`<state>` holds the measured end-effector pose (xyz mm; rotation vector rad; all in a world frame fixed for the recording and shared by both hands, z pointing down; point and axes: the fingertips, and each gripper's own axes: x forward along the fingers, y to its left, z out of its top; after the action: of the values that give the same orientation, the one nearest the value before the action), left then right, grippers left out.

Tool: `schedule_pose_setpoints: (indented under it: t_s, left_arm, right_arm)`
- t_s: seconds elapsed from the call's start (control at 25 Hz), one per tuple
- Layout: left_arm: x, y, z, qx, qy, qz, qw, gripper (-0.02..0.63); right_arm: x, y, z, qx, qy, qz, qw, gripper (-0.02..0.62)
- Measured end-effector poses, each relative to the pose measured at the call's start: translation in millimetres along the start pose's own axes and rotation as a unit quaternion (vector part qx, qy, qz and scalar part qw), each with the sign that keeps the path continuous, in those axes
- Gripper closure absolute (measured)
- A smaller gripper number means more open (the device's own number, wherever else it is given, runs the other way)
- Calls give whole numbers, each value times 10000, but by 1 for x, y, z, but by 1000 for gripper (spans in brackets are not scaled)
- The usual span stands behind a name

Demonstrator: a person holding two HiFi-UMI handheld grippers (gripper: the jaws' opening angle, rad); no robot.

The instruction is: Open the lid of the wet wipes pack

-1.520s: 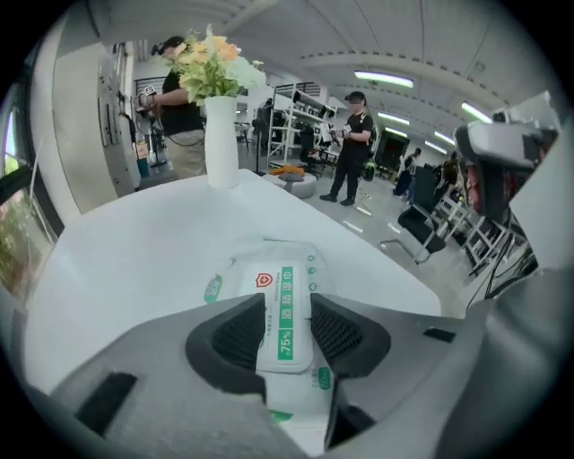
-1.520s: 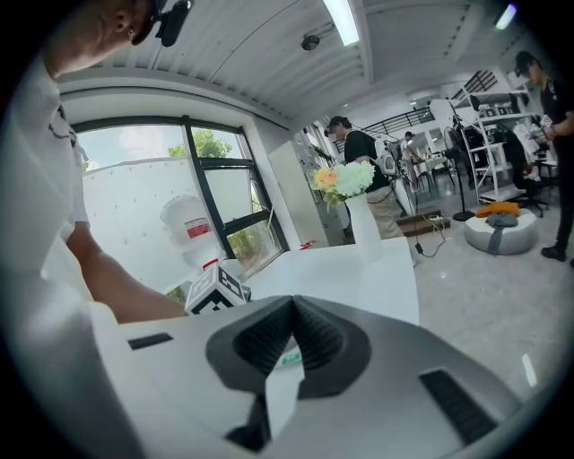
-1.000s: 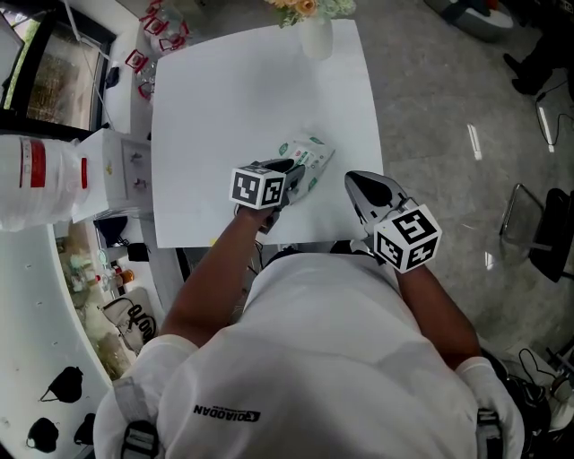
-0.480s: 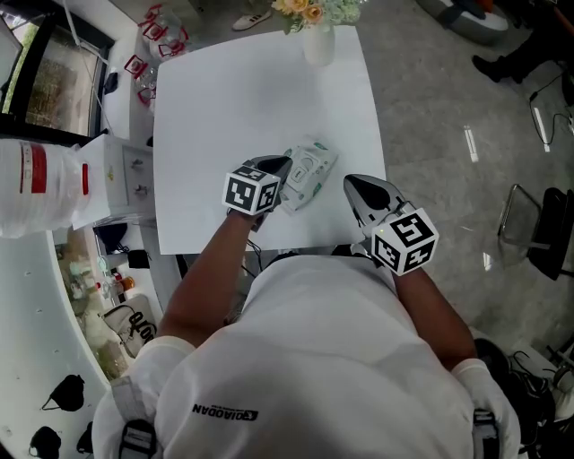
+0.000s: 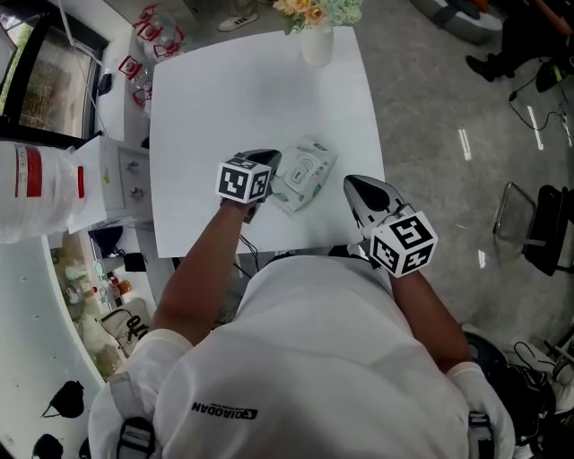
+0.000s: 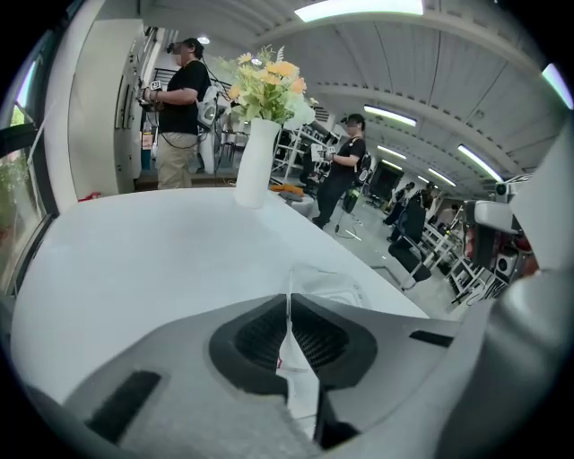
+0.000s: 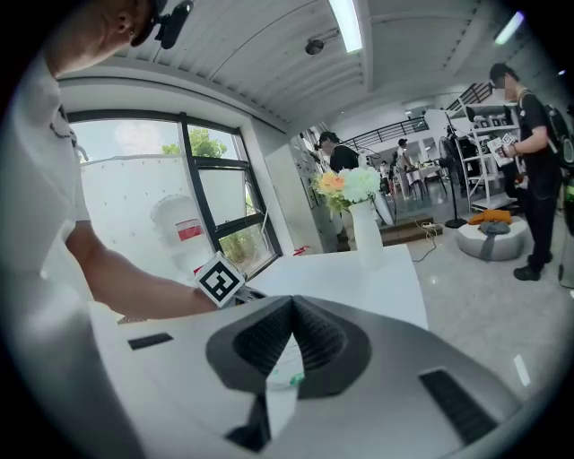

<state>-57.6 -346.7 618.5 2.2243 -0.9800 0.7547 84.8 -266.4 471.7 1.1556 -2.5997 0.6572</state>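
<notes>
**Two shut grippers, one edge of the pack pinched**

Clamped in the left gripper point(image 5: 269, 168): a thin white edge of the wet wipes pack point(image 5: 305, 172), pressed flat between jaws just brought together. Along those jaws, a sliver of white film down the closed seam, with the rest of the pack just past the tips and a little to their right, flat on the white table point(image 5: 260, 90). On the upward face, the lid point(image 5: 308, 168), lying flat against the pack's top. Far ahead of the left gripper, at the table's far edge, a white vase point(image 5: 317, 40) of flowers point(image 5: 314, 9). Closed as well: the right gripper point(image 5: 352, 183), tips together with nothing caught between them, hovering by the table's near right corner. Ahead of it and to its left, the pack, near but apart.
</notes>
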Motion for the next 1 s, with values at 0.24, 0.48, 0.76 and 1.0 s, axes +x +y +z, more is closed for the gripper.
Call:
schedule_pose_setpoints:
  t_s: [0.24,0.48,0.76,1.0]
  left_arm:
    - [8,20,-7,-80,146,39,9999,572]
    - [19,32,-17,-101,325,48,9994,563]
    - [30,40,-35,60,667,163,9976,600]
    - [29,43,-35,124,631,200,9977,600]
  right_arm:
    - [0,2,-3,26,49,-125,9999,589]
    - [-3,-2,-4,64,46,-309,9995,589]
    - [-10,-5,-5,113,23,-490,9987,589]
    - [-19,-6,-9,129,13,-616,9980,589]
